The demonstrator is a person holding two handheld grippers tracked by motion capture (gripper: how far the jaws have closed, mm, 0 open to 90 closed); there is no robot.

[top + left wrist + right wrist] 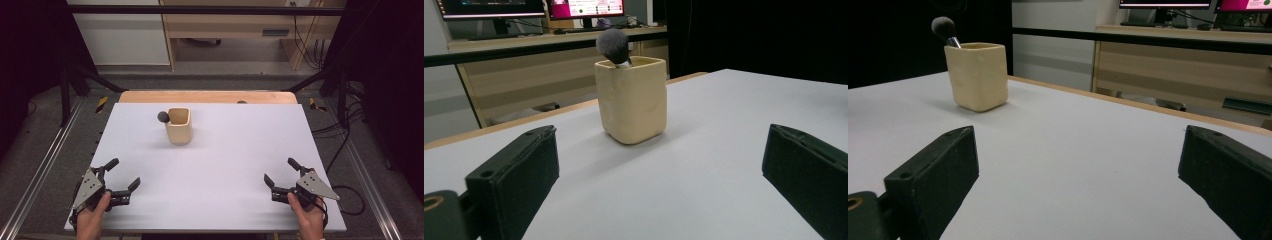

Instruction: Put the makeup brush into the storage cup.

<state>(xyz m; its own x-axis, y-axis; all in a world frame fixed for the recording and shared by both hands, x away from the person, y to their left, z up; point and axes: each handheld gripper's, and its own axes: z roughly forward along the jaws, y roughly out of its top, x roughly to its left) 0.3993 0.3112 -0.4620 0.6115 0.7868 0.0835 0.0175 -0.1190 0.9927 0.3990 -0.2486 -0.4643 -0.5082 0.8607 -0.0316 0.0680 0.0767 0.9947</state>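
A cream square cup [179, 125] stands upright toward the back of the white table [220, 165]. A brush with a dark fluffy head [163, 116] leans out of the cup's left rim. In the left gripper view the cup [632, 100] and brush head [612, 44] lie ahead, well beyond the jaws. The right gripper view has the cup [977, 76] and brush head [943, 25] at far left. My left gripper [123, 173] rests open at the near left corner. At the near right, my right gripper [280, 171] is open too. Both hold nothing.
A wooden strip [207, 96] borders the table's far edge. Black frame bars [320, 75] and cables [345, 135] flank the sides. Wooden furniture [240, 25] stands behind. Monitors [584, 7] sit on a desk in the background.
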